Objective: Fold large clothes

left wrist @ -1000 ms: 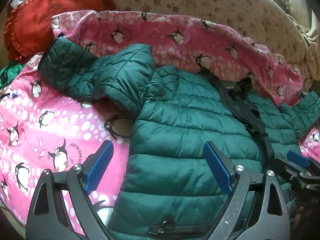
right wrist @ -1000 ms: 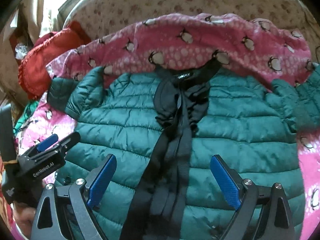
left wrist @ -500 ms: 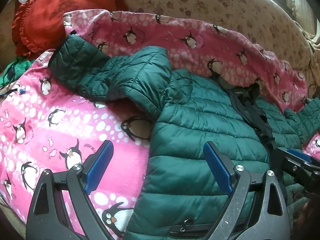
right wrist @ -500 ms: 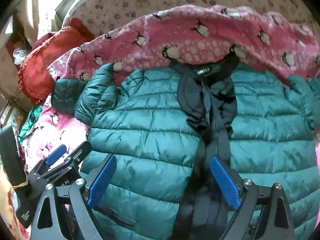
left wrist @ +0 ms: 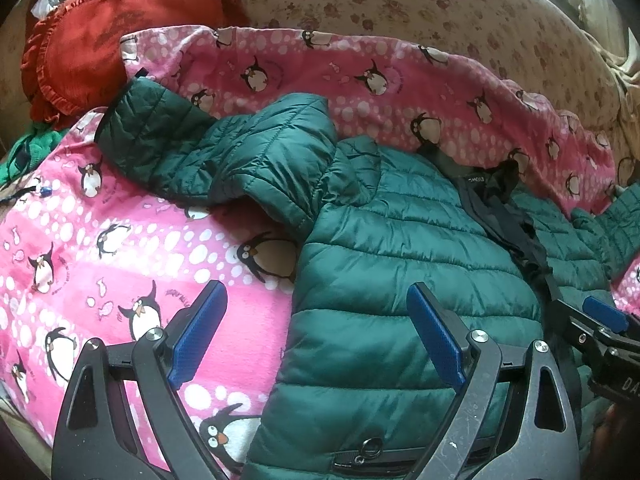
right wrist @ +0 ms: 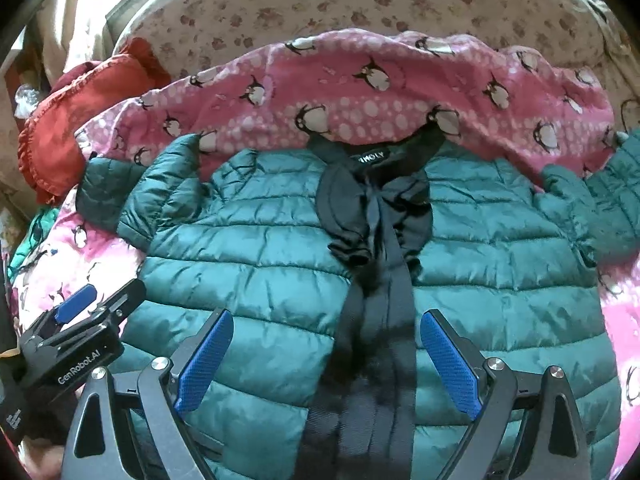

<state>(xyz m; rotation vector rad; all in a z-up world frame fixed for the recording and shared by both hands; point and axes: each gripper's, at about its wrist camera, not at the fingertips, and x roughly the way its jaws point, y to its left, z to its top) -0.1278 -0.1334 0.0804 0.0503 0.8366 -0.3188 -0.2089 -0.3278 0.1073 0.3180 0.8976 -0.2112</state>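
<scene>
Over green jacket (left wrist: 400,264), left fingers (left wrist: 200,332) wide apart, empty

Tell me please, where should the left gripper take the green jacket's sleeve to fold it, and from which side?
Probably at the sleeve's cuff end, coming from above and the outer side. The sleeve lies bent across the pink penguin blanket, clear of the jacket body, so its free end lifts easily. The left gripper is open, holding nothing.

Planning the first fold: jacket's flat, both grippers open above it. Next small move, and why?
Probably lower the left gripper onto the jacket side edge between its open jaws and pinch it. The sleeve still sprawls on the blanket; the right gripper holds nothing.
</scene>
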